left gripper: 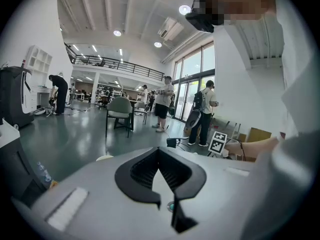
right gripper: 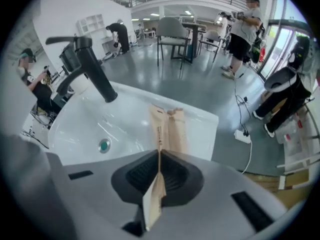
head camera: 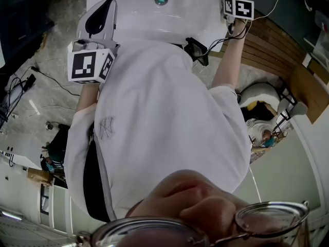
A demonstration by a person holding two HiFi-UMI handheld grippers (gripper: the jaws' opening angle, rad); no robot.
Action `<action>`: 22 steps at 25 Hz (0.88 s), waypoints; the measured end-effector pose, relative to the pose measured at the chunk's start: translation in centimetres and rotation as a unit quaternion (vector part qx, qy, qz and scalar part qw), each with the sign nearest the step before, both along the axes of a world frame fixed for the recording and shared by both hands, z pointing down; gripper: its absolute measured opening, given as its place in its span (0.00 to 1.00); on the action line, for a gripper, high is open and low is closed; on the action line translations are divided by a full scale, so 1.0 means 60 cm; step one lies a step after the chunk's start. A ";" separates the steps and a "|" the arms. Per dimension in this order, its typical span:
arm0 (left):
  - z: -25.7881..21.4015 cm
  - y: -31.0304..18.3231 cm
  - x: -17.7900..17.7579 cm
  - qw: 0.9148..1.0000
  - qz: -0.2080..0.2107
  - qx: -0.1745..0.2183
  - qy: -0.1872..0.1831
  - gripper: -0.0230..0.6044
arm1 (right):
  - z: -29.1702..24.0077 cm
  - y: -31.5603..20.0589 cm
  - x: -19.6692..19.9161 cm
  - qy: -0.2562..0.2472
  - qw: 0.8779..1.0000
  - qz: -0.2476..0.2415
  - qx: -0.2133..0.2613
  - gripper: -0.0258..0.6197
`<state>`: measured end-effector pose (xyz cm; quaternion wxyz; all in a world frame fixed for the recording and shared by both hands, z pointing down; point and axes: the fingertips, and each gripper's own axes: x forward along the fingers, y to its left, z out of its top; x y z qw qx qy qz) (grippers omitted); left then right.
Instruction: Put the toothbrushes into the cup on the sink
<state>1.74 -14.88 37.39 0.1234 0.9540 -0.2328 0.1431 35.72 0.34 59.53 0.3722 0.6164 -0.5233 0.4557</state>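
Right gripper (right gripper: 159,153) is clamped on a brown paper packet (right gripper: 172,129) at the centre of its view, over the white sink's (right gripper: 90,129) rim. Left gripper (left gripper: 158,150) is closed with nothing between its jaws.

An interlocking "NY" emblem (head camera: 106,127), stitched tone on tone, is seen on the white shirt (head camera: 164,102) in the head view, and it is the only lettering that can be read. What looks like a narrow column of dark print is carried down the face of the brown paper packet (right gripper: 168,129) in the right gripper view, but it is too small and blurred to be made out. Square black-and-white coded markers, patterns rather than letters or numbers, are borne by the left marker cube (head camera: 91,65) and the right marker cube (head camera: 237,7). Another such marker (left gripper: 217,142) is caught in the left gripper view.
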 end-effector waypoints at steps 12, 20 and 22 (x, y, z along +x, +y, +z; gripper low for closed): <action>-0.015 0.010 -0.001 1.000 0.018 0.008 0.015 0.05 | -0.149 -0.045 -0.030 -0.080 0.959 0.090 0.257 0.06; -0.016 0.006 0.001 0.999 0.030 0.015 0.026 0.05 | -0.277 -0.050 -0.061 -0.095 0.887 0.138 0.430 0.06; -0.024 0.012 0.010 0.999 0.037 0.016 0.033 0.05 | -0.317 -0.047 -0.070 -0.087 0.865 0.139 0.473 0.06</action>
